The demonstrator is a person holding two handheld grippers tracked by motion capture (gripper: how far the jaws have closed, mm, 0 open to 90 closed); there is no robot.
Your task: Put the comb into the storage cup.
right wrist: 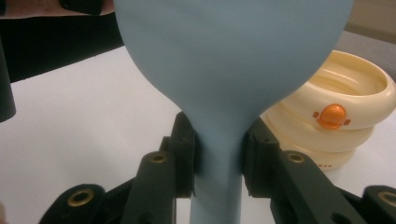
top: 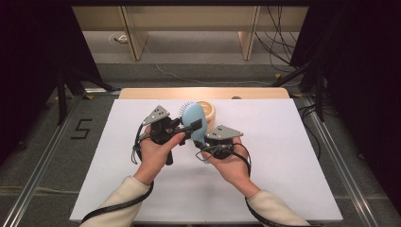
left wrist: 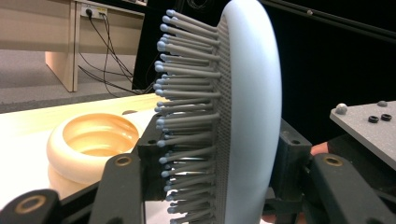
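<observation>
The pale blue plastic paddle hairbrush with grey ball-tipped bristles (top: pixel 195 124) is held up off the bench, a little behind its middle and toward the far edge. It stands roughly on end, with the broad oval head uppermost and the handle running down toward the person. In the high view the smooth blue back faces the camera and the bristles point toward the far left.

The right gripper (right wrist: pixel 217 161) is clenched on the brush where the head narrows into the handle; in the right gripper view its black jaws press against both sides of that neck. The left gripper (left wrist: pixel 219 163) grasps the head itself: in the left gripper view one jaw sits among the bristles and the other lies against the rounded blue back, so the head is squeezed between them front to back. Both grippers carry grey three-cornered plates and trail black cables toward the near edge, and the person's hands and cream sleeves come in from that edge.

Just behind the brush, near the middle of the far edge, a cream-coloured ribbed round plastic container (top: pixel 207 110) with an open top rests on the white bench (top: pixel 283 189). An orange button (right wrist: pixel 332 116) shows on its side in the right gripper view.
</observation>
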